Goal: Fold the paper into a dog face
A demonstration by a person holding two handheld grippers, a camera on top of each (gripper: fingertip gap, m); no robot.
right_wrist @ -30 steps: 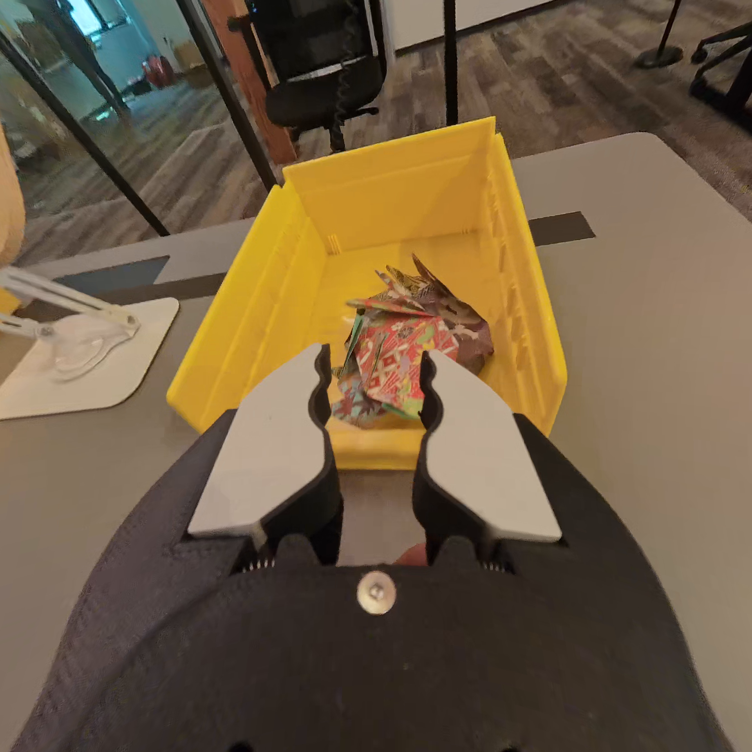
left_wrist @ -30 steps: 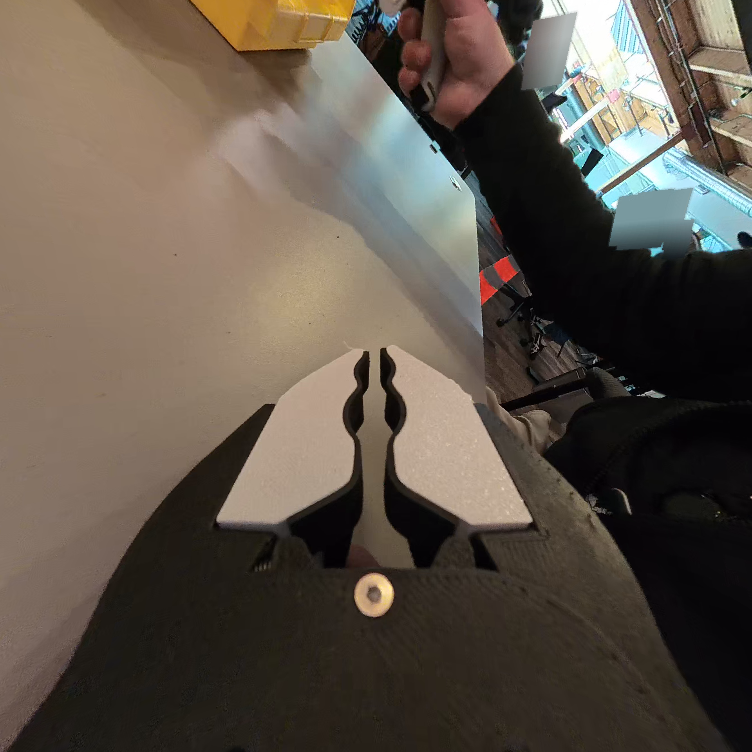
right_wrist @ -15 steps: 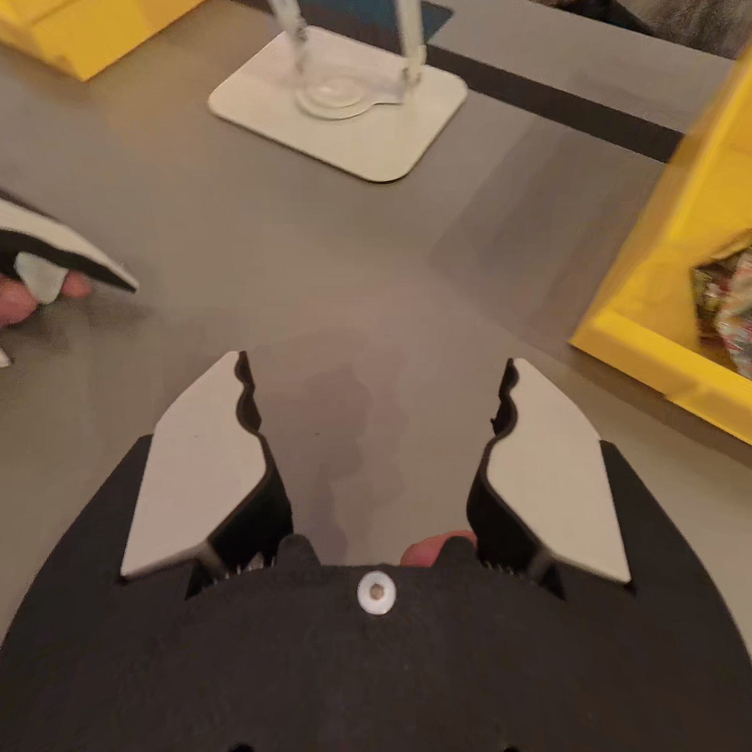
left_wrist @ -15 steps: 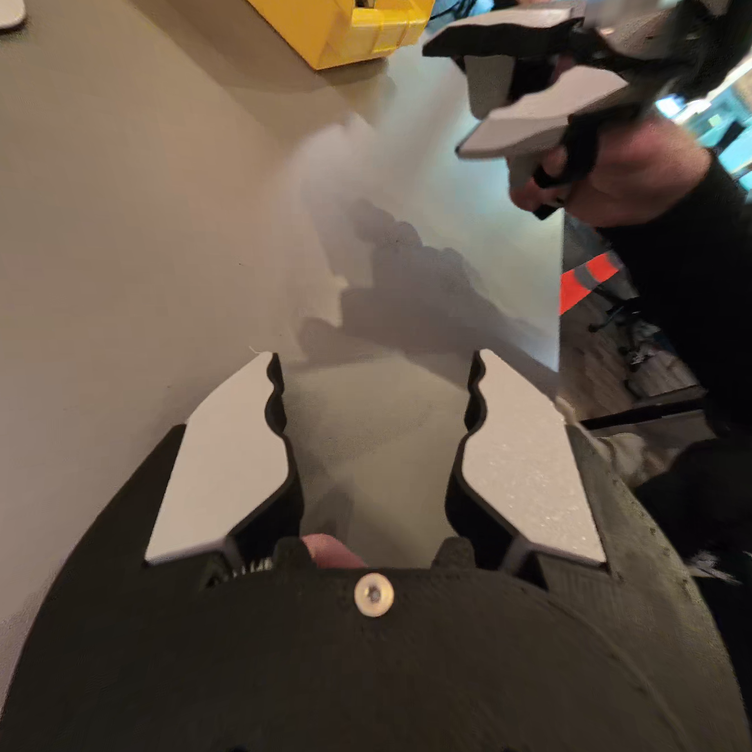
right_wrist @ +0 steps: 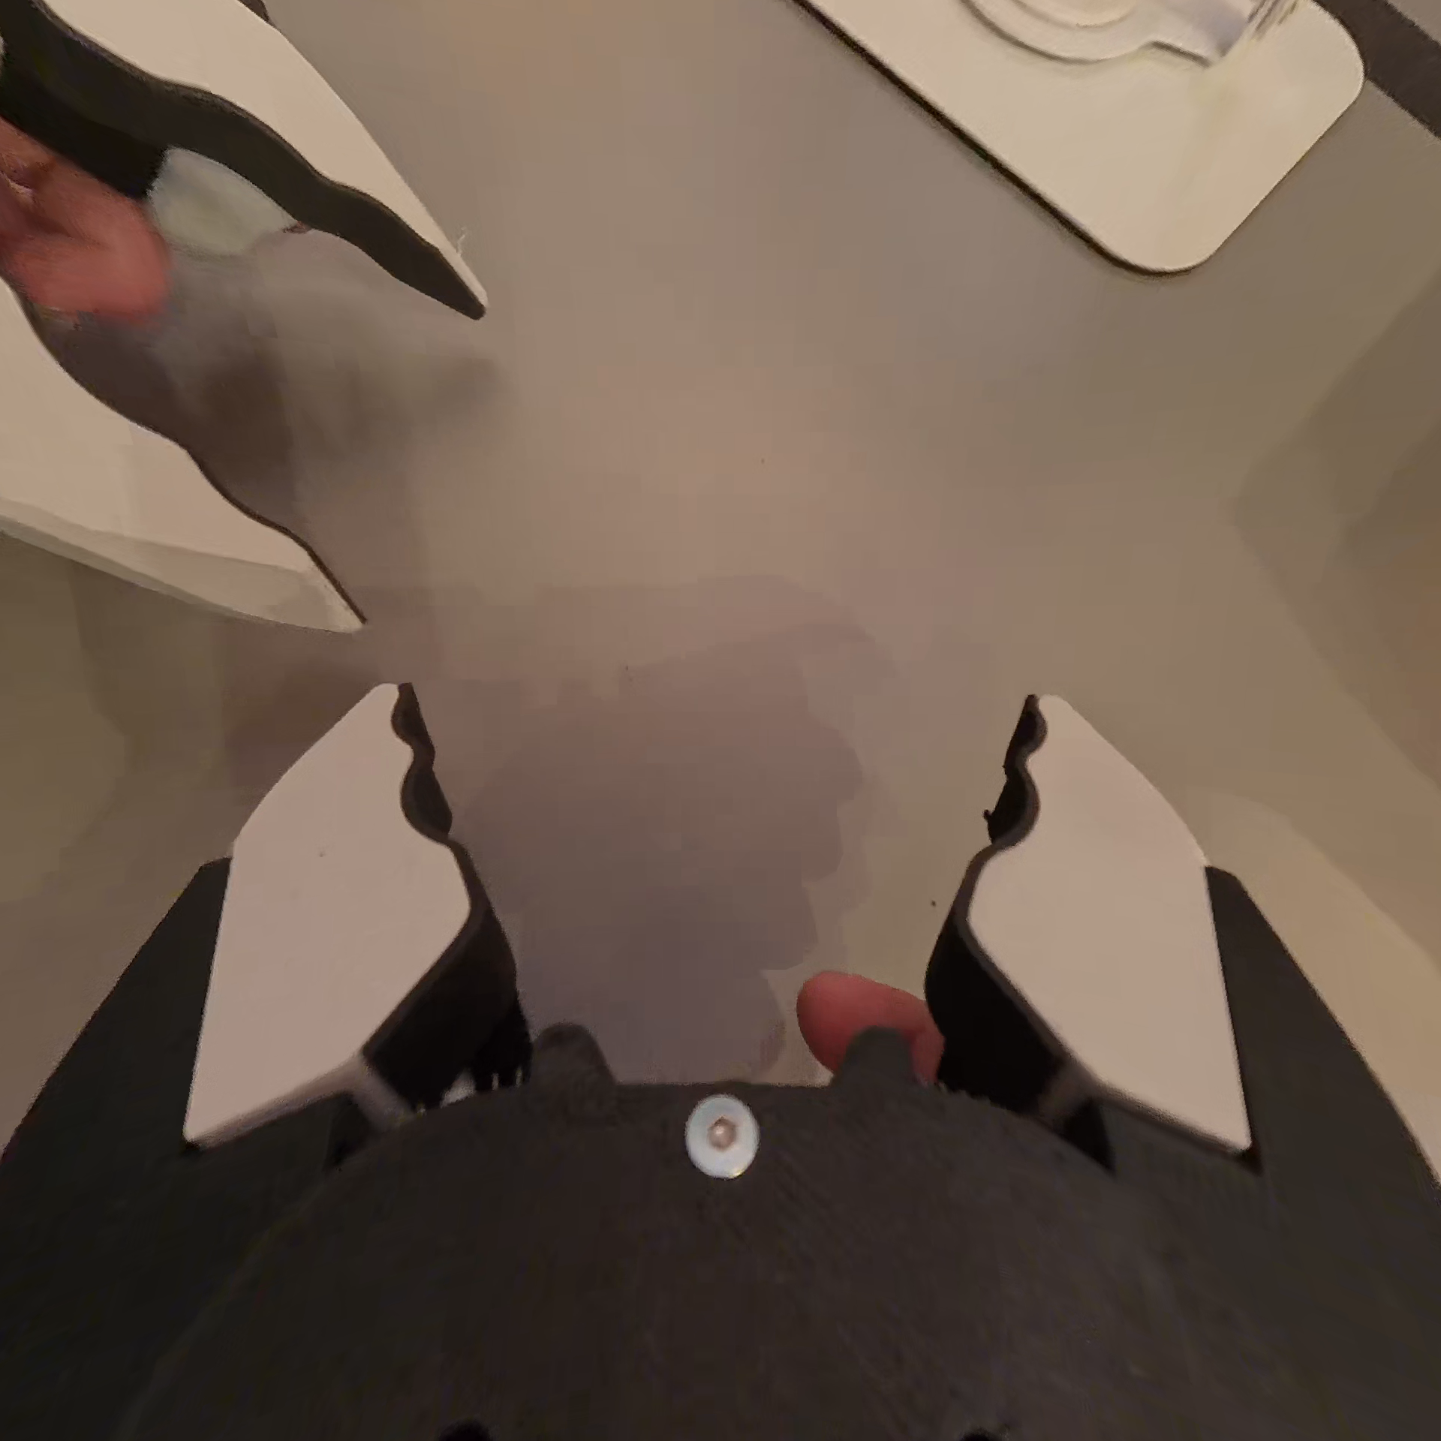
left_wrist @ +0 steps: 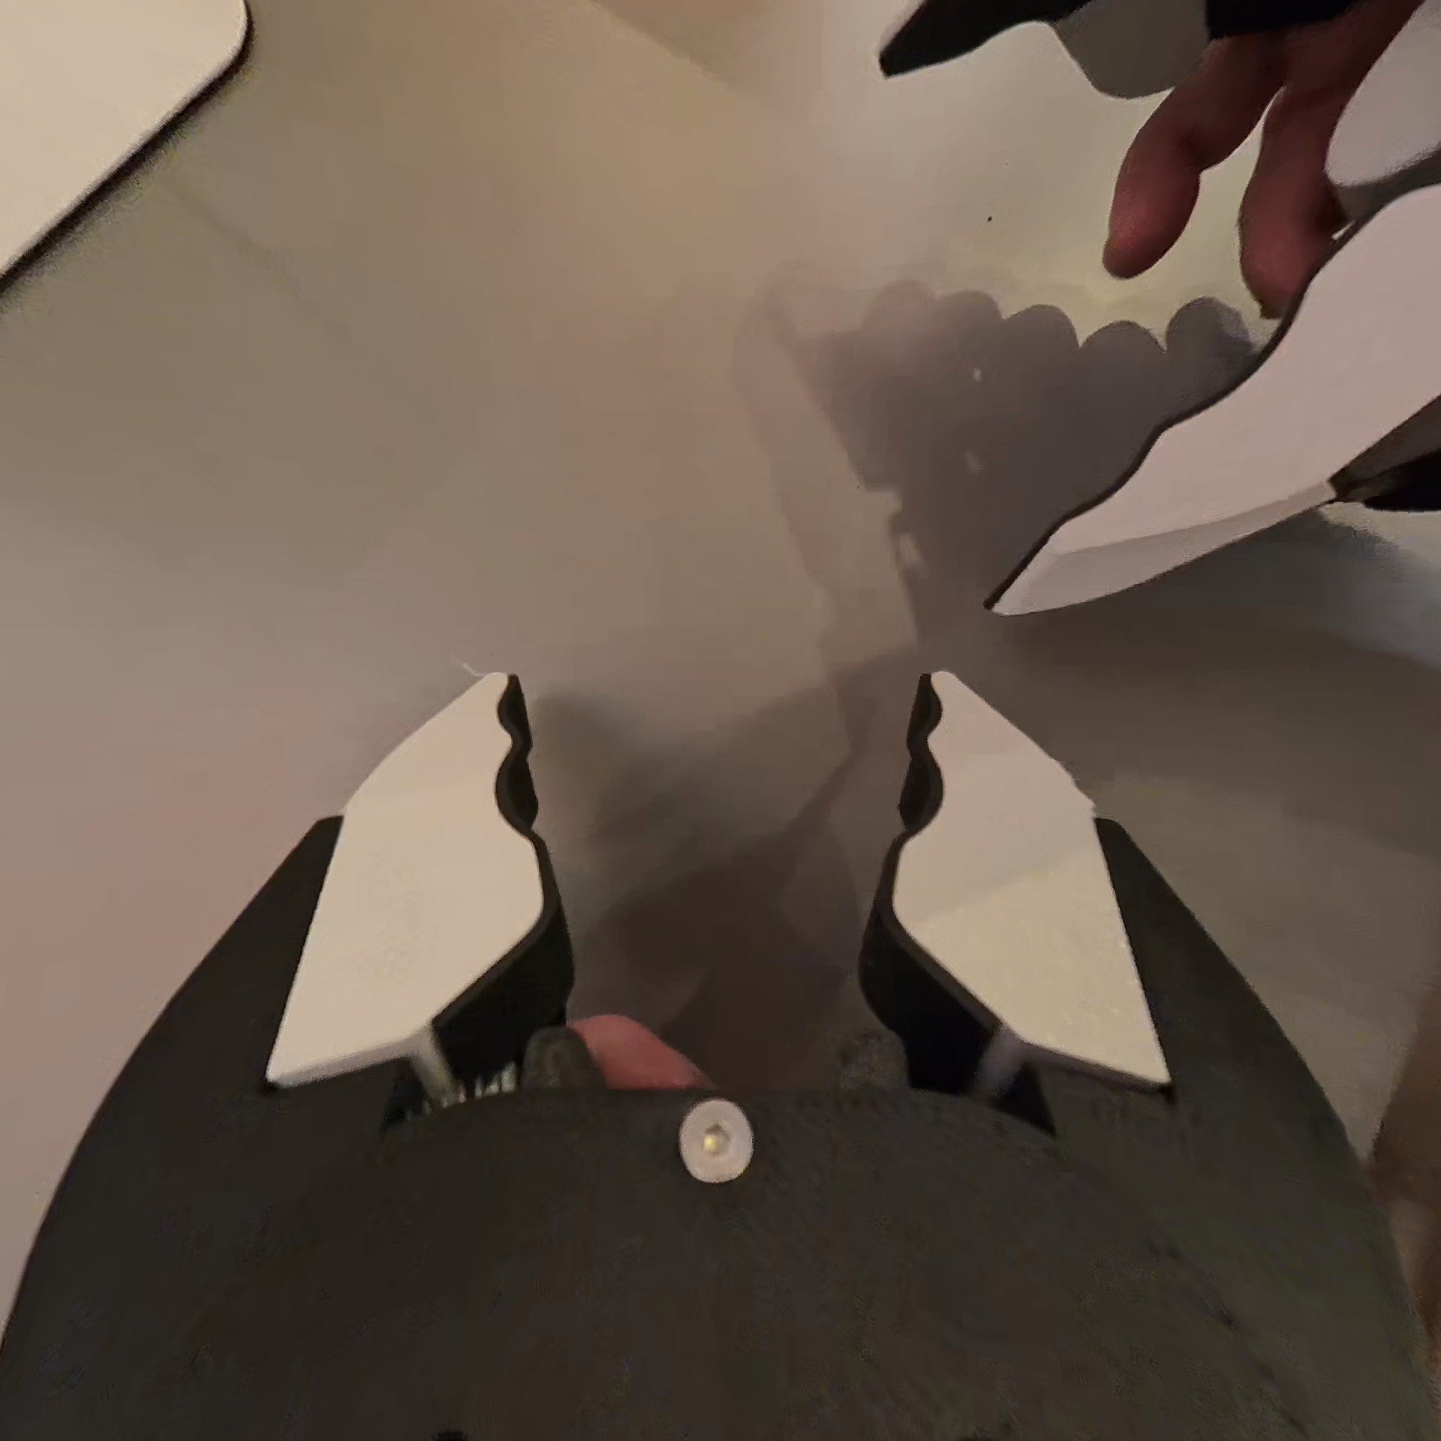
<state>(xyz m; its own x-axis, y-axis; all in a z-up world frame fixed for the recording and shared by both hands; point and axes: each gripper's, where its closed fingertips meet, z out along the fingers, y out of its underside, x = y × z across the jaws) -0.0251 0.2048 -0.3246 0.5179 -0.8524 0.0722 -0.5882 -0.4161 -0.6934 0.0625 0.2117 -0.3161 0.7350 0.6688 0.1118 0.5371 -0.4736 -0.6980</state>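
No paper shows in either view. My left gripper is open and empty, pointing down at the bare grey table. My right gripper is open wide and empty over the same table. The two grippers face each other closely. The right gripper shows open at the upper right of the left wrist view, with a hand on it. The left gripper shows open at the upper left of the right wrist view.
A white flat stand base with a clear fitting lies on the table at the upper right of the right wrist view. Its corner shows at the upper left of the left wrist view. Gripper shadows fall on the table.
The left gripper opened from shut. The right gripper opened wider and swung left away from the yellow bin of folded papers. Both now point down at the table, closer together; the bin has left view.
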